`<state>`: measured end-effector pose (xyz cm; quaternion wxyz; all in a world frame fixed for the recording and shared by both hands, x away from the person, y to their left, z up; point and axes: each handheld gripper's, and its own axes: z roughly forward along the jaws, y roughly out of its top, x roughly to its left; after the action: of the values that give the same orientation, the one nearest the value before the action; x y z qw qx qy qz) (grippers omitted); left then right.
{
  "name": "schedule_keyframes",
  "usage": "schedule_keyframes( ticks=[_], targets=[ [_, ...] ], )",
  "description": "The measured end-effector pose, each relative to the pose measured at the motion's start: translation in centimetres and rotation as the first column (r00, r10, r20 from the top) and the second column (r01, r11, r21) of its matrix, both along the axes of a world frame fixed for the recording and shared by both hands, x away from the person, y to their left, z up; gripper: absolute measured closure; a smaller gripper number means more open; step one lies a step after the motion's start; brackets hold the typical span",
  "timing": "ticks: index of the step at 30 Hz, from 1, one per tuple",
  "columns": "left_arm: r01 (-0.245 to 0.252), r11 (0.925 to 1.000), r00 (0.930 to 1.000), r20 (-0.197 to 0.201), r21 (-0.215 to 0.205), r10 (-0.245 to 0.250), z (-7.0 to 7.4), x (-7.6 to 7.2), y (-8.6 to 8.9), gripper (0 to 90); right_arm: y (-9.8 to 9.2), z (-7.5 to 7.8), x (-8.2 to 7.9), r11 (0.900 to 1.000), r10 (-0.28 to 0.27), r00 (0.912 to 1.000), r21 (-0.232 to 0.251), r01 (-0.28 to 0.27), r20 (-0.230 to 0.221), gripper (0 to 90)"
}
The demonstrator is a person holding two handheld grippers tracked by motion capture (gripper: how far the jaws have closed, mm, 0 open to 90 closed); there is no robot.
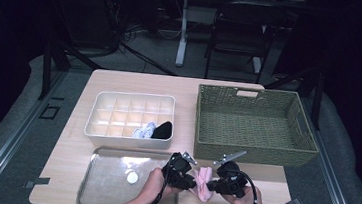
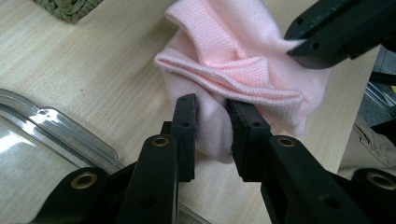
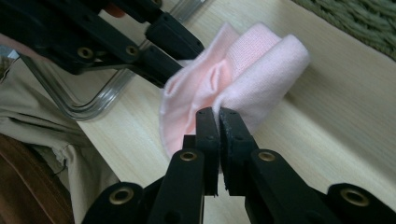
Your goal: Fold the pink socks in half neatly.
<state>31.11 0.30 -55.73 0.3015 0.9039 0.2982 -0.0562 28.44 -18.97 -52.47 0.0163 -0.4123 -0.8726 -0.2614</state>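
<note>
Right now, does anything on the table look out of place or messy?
Nothing is spilled or damaged. The pink sock is bunched between the left gripper and right gripper, both clamped on it. One small white disc lies alone in the clear tray.

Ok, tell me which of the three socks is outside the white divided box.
The pink sock, pinched between the left tongs and right tongs above the table; the bluish-white and black ones sit in box compartments.

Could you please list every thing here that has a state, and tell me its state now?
Pink sock: bunched, gripped from both sides.
Left gripper: shut on the sock.
Right gripper: shut on the sock's edge.
Woven basket: upright, empty.
White divided box: holds a black bundle and a pale bundle.
Metal tray: holds one small white disc.
</note>
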Motion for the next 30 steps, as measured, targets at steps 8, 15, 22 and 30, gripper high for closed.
schedule_keyframes(
  ticks=[8,15,22,30],
  targets=[
    [0.007,1.0000,1.0000,0.002,0.003,-0.007,-0.1,0.0,-0.1,74.8,1.2,0.5,-0.6,0.998,0.055,0.9978,0.030,-0.056,0.037,87.4],
    [0.007,0.9999,1.0000,-0.006,0.015,-0.007,-0.2,0.1,0.0,73.8,2.1,-0.5,-0.4,0.997,0.080,0.9966,0.006,-0.080,0.020,87.4],
    [-0.035,0.9994,0.9993,0.013,-0.003,0.035,1.2,1.0,1.6,64.9,2.7,-1.3,-0.5,0.996,0.084,0.9965,0.005,-0.084,0.006,87.0],
    [-0.071,0.9946,0.9968,0.032,-0.076,0.074,2.7,1.2,2.1,53.6,3.3,-1.6,-0.6,0.996,0.093,0.9954,-0.014,-0.093,0.021,86.8]
  ],
)
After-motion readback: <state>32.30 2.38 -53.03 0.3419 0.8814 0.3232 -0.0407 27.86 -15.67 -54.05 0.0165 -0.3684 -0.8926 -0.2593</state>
